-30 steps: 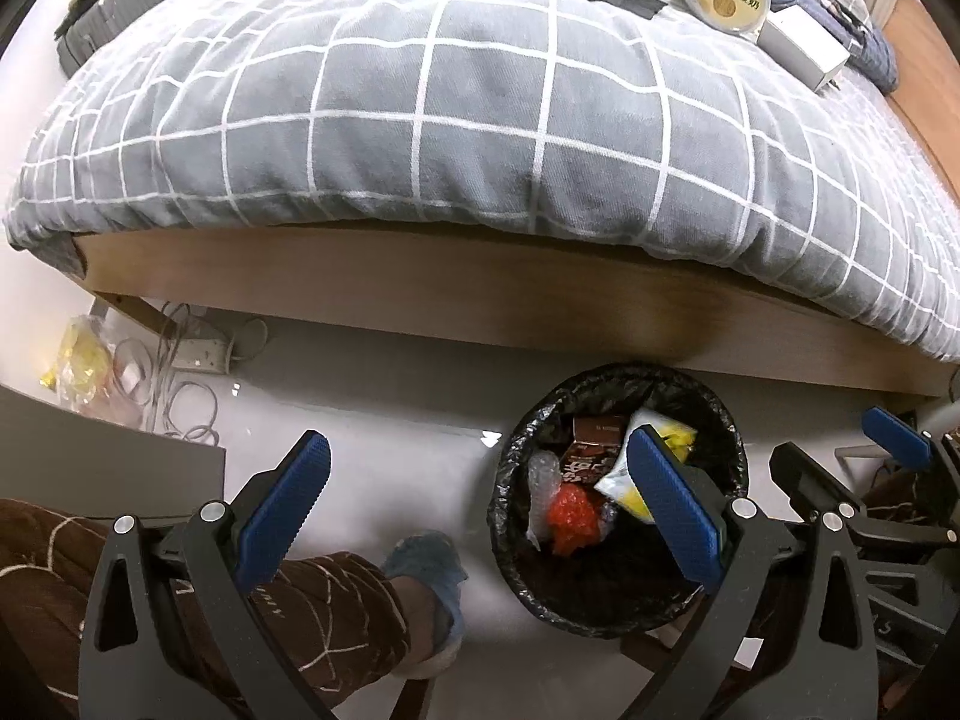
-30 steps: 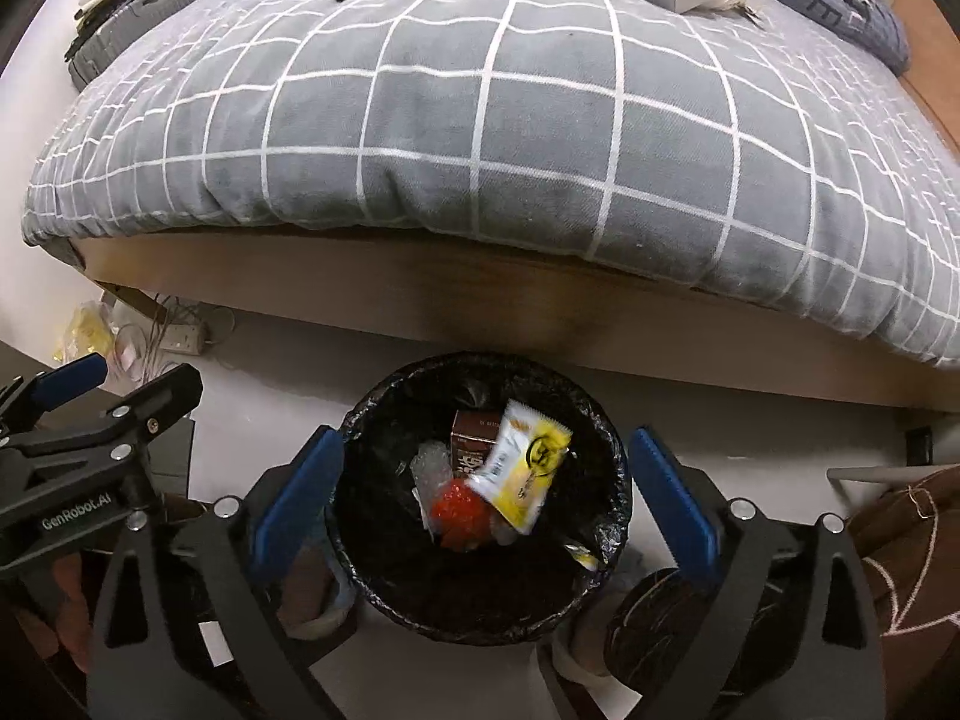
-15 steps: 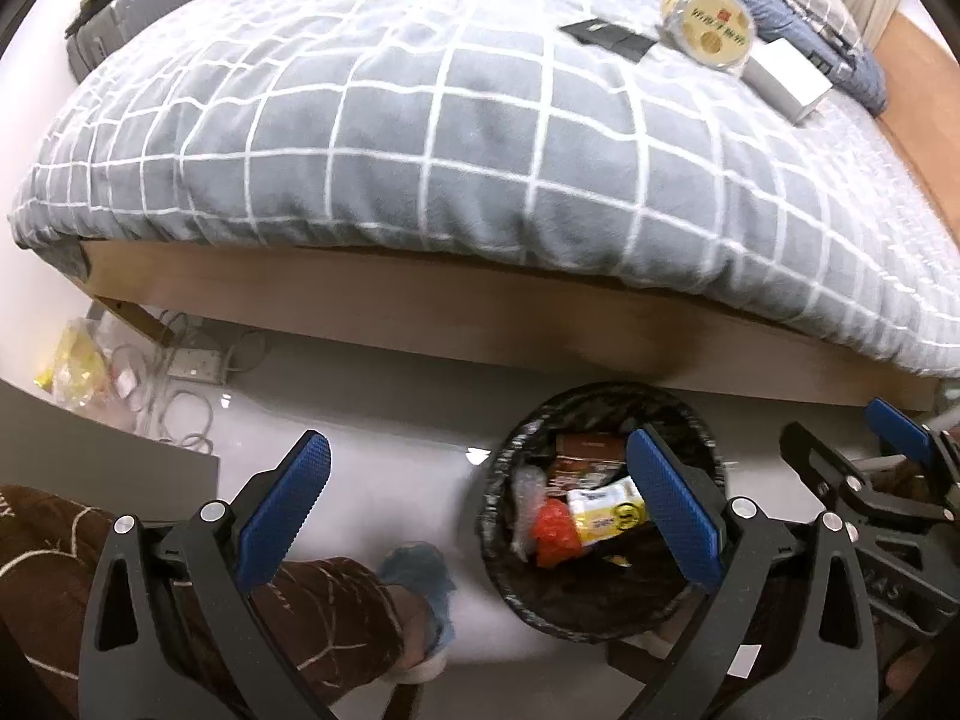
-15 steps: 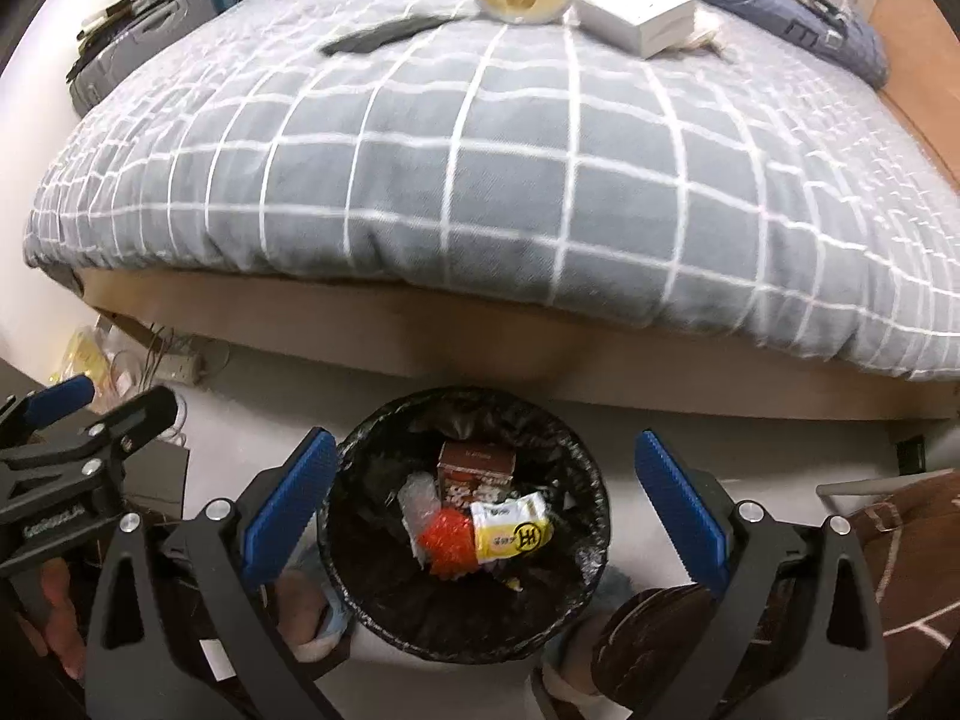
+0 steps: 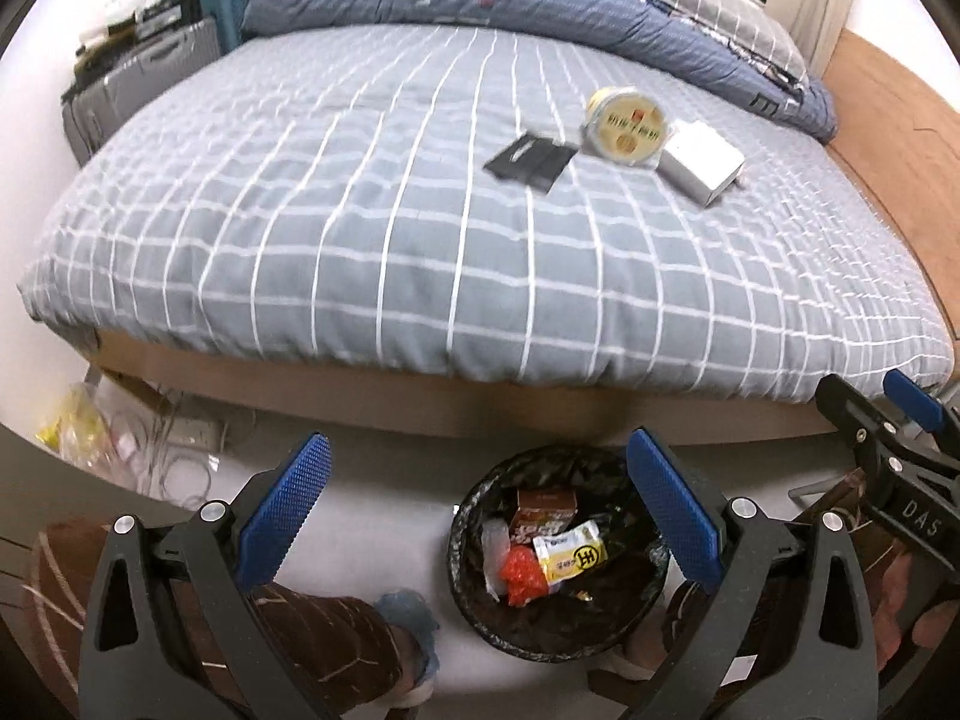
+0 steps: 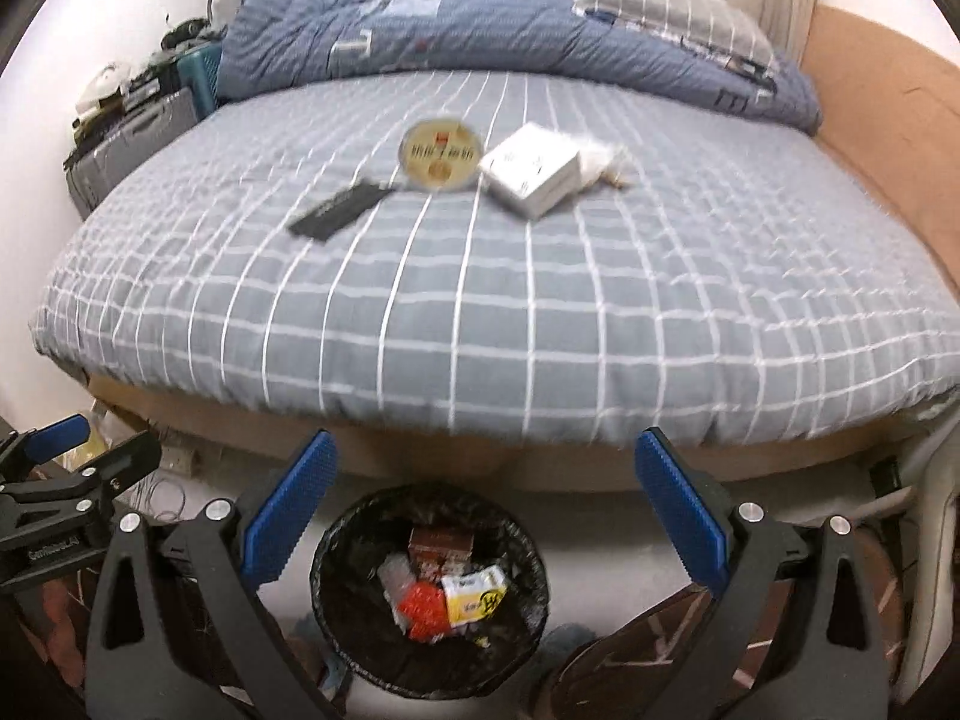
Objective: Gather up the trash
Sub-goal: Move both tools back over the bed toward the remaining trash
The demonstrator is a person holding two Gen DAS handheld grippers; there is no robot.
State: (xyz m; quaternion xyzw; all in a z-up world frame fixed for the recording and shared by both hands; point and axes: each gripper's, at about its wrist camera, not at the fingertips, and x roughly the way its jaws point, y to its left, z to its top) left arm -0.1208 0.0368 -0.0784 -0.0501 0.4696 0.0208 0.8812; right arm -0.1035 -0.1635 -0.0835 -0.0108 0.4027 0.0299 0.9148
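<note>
A black-lined trash bin (image 5: 480, 522) (image 6: 336, 546) stands on the floor before the bed, holding a yellow snack packet (image 5: 570, 555) (image 6: 474, 594), a red wrapper (image 5: 522, 576) (image 6: 423, 600) and a brown carton (image 5: 543, 510) (image 6: 438, 543). On the bed lie a round yellow tin (image 5: 627, 126) (image 6: 441, 153), a white box (image 5: 699, 162) (image 6: 531, 168) and a flat black packet (image 5: 528, 162) (image 6: 336, 210). My left gripper (image 5: 474, 510) and right gripper (image 6: 486, 510) both stand open and empty above the bin.
The grey checked bed (image 5: 420, 228) (image 6: 540, 276) fills the middle, with a blue duvet (image 6: 480, 30) at its head. Suitcases (image 5: 138, 78) stand far left. Cables and a yellow bag (image 5: 78, 432) lie on the floor at left. A person's brown-trousered legs (image 5: 312, 636) flank the bin.
The yellow packet dropped from mid-air into the bin and settled there. Both grippers have tilted upward and risen, so more of the bed top shows.
</note>
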